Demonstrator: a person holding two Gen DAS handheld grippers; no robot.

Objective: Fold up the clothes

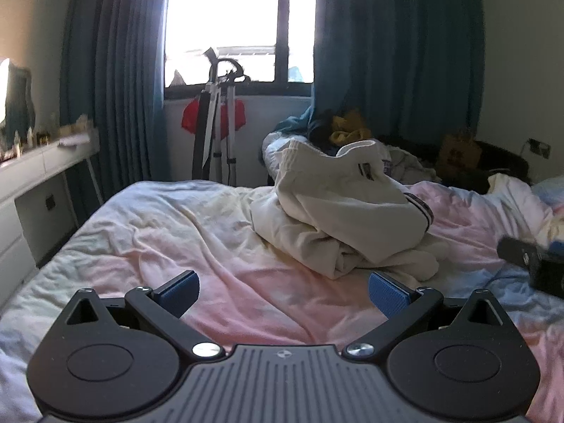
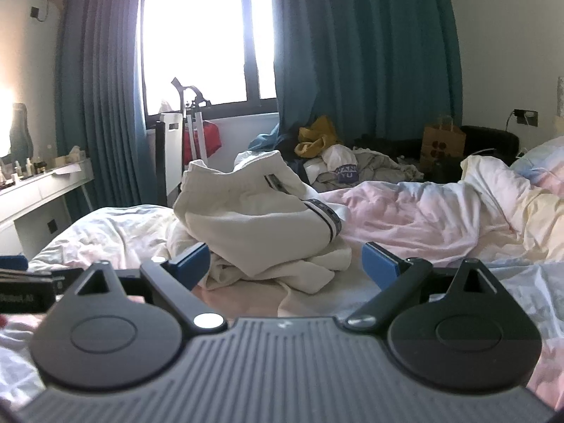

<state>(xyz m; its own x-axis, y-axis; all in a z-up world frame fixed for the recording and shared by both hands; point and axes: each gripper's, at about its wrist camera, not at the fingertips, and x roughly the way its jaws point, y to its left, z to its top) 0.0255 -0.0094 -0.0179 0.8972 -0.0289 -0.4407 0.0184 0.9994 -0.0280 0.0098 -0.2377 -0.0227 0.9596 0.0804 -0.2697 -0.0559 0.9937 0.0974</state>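
Nearest the lens in the left wrist view is the left gripper (image 1: 283,292), its blue-padded jaws spread wide with nothing between them, hovering over the rumpled pastel duvet (image 1: 183,232) of the bed. Ahead and to the right of it lies a crumpled cream garment (image 1: 338,208) with a ribbed waistband and dark striped trim, heaped on the duvet and not touched by either tool. At the far right edge of that view part of the right gripper shows, blurred.

In the right wrist view the right gripper (image 2: 286,264) also has its jaws wide apart and empty; the cream garment (image 2: 253,218) sits just beyond the fingertips, roughly centred between them. The left gripper's body pokes in at the left edge.

Behind the bed, a pile of mixed clothes (image 2: 335,162) lies below teal curtains (image 2: 366,53), near a brown paper bag (image 2: 442,142). A bright window (image 2: 197,35) is at centre, and a white desk (image 2: 42,187) with small bottles stands at left.
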